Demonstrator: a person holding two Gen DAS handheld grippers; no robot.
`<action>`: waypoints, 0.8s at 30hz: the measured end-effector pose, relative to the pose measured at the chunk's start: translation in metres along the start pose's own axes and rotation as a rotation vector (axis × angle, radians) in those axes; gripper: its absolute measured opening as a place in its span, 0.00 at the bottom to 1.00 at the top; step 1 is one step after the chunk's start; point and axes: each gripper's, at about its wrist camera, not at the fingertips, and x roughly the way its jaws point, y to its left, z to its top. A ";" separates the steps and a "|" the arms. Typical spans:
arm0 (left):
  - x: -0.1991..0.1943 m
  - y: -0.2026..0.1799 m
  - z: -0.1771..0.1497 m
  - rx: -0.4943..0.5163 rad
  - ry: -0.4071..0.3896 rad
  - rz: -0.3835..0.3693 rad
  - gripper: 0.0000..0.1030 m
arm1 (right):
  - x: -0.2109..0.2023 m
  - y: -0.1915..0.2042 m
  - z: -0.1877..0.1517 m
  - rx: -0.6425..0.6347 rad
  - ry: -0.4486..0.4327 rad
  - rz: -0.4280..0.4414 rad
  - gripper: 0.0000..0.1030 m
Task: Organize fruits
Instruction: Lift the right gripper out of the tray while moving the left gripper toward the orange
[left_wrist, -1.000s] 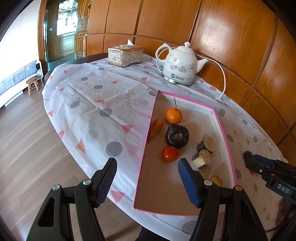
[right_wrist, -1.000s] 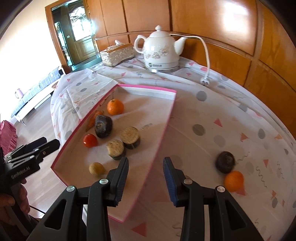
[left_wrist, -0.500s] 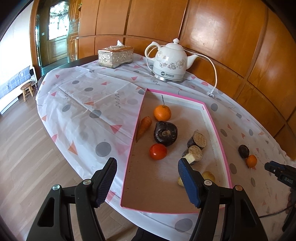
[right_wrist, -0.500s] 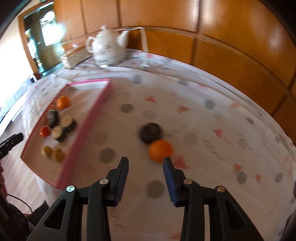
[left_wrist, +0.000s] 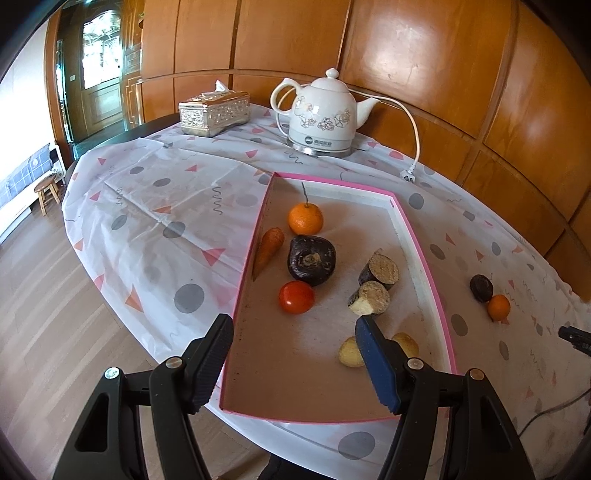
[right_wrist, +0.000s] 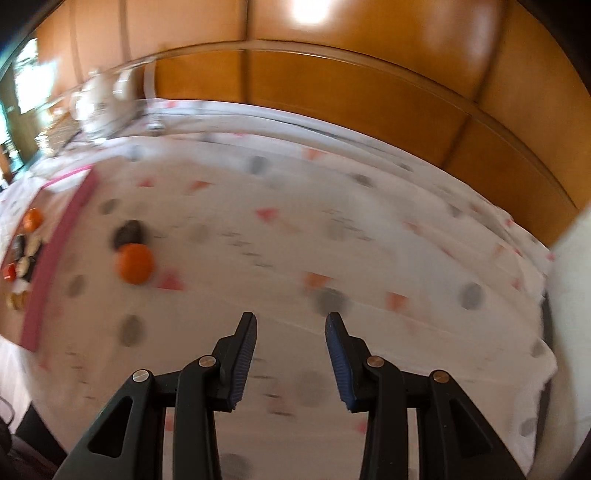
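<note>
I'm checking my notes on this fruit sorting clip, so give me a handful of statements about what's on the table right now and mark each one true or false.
1. The pink-rimmed shallow tray holds a small red tomato. True.
2. The small round orange fruit on the tablecloth lies inside that tray. False: it sits on the patterned tablecloth outside the tray, next to a dark round fruit.
3. The left hand-held gripper is open and holds nothing. True.
4. The right hand-held gripper is shut on a fruit. False: its jaws stand apart and empty.
5. The white flowered ceramic kettle stands inside the tray. False: it stands on the tablecloth behind it.
</note>
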 end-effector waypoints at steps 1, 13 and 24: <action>0.000 -0.002 0.000 0.006 0.001 -0.005 0.67 | 0.002 -0.011 -0.002 0.016 0.007 -0.025 0.38; -0.003 -0.062 0.015 0.151 0.016 -0.102 0.67 | 0.007 -0.142 -0.027 0.499 0.060 -0.188 0.38; 0.019 -0.154 0.016 0.284 0.113 -0.275 0.67 | 0.000 -0.181 -0.044 0.710 0.072 -0.210 0.38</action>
